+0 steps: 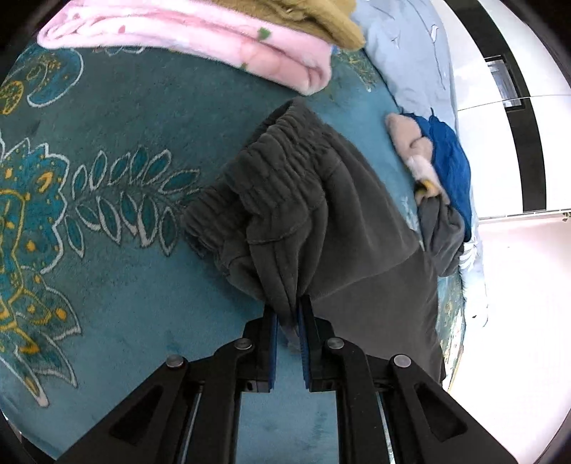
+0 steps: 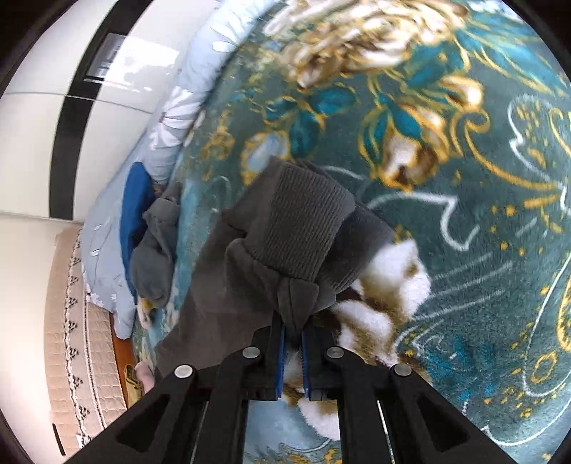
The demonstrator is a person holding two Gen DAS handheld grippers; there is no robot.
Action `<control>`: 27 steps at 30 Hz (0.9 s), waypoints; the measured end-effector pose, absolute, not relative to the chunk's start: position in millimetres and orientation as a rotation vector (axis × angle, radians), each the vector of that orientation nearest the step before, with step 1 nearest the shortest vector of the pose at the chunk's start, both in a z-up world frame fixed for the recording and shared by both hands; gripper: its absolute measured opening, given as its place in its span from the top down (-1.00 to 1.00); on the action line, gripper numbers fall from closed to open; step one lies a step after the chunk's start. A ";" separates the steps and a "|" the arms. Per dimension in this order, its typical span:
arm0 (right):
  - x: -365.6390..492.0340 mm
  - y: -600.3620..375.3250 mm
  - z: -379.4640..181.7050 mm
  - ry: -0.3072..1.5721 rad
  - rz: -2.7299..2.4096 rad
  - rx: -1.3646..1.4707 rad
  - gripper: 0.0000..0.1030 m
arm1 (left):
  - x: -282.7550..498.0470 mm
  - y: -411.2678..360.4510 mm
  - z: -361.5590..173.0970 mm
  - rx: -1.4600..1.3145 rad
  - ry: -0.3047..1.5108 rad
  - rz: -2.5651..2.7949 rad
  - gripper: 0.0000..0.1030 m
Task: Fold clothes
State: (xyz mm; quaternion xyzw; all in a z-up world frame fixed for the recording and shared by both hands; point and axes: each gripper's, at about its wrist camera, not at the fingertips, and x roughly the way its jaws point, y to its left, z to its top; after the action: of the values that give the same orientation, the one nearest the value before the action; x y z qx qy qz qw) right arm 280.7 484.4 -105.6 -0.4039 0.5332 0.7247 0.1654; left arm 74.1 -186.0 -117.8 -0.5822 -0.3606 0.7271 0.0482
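Dark grey sweatpants point(image 1: 303, 200) hang over a teal patterned blanket point(image 1: 125, 250). My left gripper point(image 1: 288, 314) is shut on a bunched fold of them just below the gathered elastic waistband point(image 1: 271, 164). In the right wrist view my right gripper point(image 2: 292, 330) is shut on the other end of the grey sweatpants point(image 2: 249, 285), right under a ribbed cuff point(image 2: 303, 221). The cloth between the two grips sags toward the blanket point(image 2: 464, 250). The blue pads of both grippers press on fabric.
A folded pink blanket point(image 1: 200, 39) and an olive garment point(image 1: 314, 18) lie at the far side. A pile with a blue garment point(image 1: 448, 157), a beige piece point(image 1: 410, 142) and a grey piece point(image 1: 442, 232) sits by a pale blue quilt point(image 1: 410, 53). White cabinet point(image 2: 32, 142) stands beyond the bed edge.
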 end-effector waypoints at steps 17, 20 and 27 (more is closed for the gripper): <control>284.3 486.6 -113.0 1.525 2.018 -1.183 0.85 | 100.2 -234.4 -107.2 -1.688 -1.447 2.271 0.20; 285.0 486.3 -112.7 1.533 2.010 -1.185 0.84 | 102.4 -239.1 -118.1 -1.657 -1.544 2.250 0.20; 285.2 485.7 -112.9 1.541 1.990 -1.190 0.84 | 95.1 -228.6 -109.2 -1.650 -1.455 2.337 0.23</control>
State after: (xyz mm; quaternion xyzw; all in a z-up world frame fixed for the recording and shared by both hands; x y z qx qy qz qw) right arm 285.2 485.7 -112.9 -0.4208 0.5445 0.7035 0.1777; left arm 95.1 -228.7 -109.2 -0.5137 -0.4532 0.7277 -0.0338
